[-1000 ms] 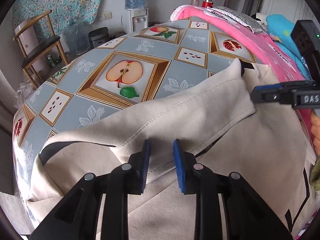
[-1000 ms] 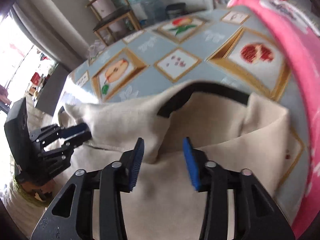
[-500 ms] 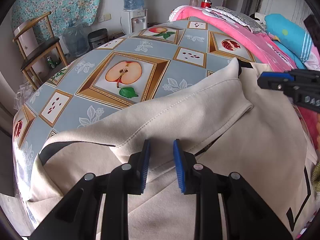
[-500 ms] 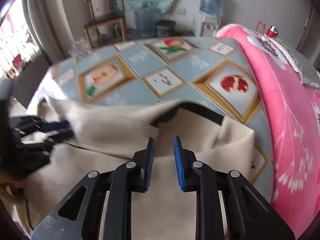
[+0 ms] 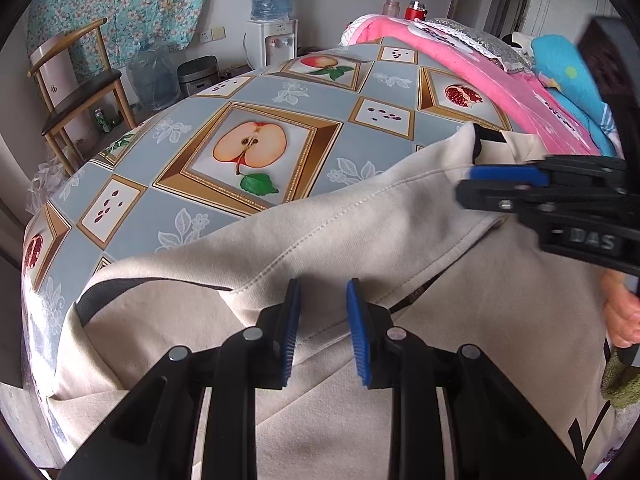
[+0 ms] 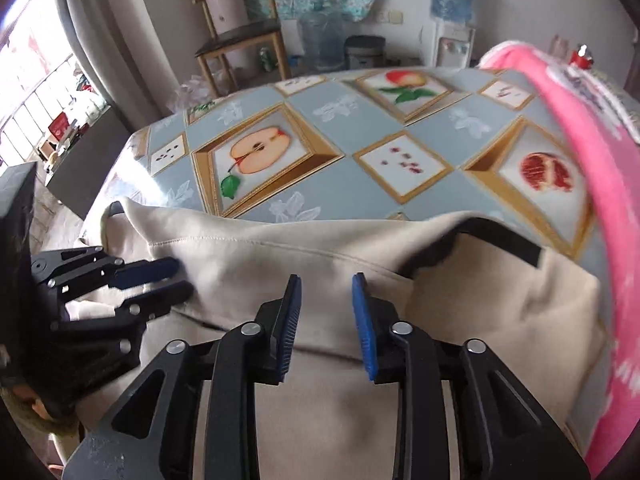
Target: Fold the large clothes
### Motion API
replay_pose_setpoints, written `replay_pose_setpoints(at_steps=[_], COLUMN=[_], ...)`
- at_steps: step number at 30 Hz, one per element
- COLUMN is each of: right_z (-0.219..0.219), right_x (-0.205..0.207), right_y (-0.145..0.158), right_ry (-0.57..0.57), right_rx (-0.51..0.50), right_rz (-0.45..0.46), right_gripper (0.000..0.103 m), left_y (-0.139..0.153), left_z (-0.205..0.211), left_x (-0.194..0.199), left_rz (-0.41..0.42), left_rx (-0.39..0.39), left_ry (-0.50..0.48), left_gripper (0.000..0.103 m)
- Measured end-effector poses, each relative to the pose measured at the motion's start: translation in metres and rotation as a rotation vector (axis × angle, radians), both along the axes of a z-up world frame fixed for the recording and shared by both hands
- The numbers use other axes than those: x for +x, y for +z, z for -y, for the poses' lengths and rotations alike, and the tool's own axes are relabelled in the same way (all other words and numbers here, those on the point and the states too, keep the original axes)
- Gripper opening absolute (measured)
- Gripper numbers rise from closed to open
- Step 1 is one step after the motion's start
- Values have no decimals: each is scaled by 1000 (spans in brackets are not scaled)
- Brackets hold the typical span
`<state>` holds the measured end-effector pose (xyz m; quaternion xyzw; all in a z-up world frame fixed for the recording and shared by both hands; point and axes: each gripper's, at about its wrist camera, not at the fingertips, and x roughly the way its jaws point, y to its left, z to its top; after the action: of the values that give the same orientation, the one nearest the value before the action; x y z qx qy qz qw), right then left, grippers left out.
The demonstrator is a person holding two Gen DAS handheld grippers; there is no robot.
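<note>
A beige garment (image 5: 360,232) with black trim lies across the fruit-patterned tablecloth (image 5: 300,92), one sleeve folded over its body. My left gripper (image 5: 322,332) sits at the near edge of that fold, shut on the fold's hem. In the right wrist view the left gripper (image 6: 182,278) pinches the garment (image 6: 280,248), and creases run out from its tips. My right gripper (image 6: 326,320) hovers over the cloth below the black collar band (image 6: 504,240), its jaws opening with no cloth pressed between them. From the left wrist view the right gripper (image 5: 468,188) shows sideways beside the collar.
A pink blanket (image 5: 500,80) and blue bedding (image 5: 568,68) pile along the right side of the table. A wooden chair (image 5: 76,92) and a water dispenser (image 5: 272,40) stand beyond the far edge. A hand (image 5: 620,320) holds the right gripper.
The right gripper swung back towards the left one above the garment. Its jaws narrowed, then widened again. The left gripper and the fold have not moved.
</note>
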<state>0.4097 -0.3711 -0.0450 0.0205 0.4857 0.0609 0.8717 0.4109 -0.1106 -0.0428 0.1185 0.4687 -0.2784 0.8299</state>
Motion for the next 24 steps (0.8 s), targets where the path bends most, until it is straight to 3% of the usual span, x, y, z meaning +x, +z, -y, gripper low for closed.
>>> replay_pose_setpoints(at_steps=[4,8,10,12,18,24], right_z=[12,27,31,36,60,80], right_x=[1,-9,-27,-55,-166,-281], right_y=[-25,-8,13,34,63,41], right_ry=[-45,-102,-99,-110,-144,-246], right_rx=[-19,85,92,76,69,39], right_rz=[-84,-75,-23,35,100,67], right_gripper=[37,45,56,71,87,91], left_y=[0,7,20,37,91,102], left_z=[2,-2,-13,-25,-78,-157], left_x=[-1,-2,-8,-21,-97,-213], left_rz=[7,-6,-1,21,108,122], left_rx=[8,-8,-39,-70,-44,-39], left_ry=[7,46,90,107,151,218], left_gripper=[23,25,39,47,79,87])
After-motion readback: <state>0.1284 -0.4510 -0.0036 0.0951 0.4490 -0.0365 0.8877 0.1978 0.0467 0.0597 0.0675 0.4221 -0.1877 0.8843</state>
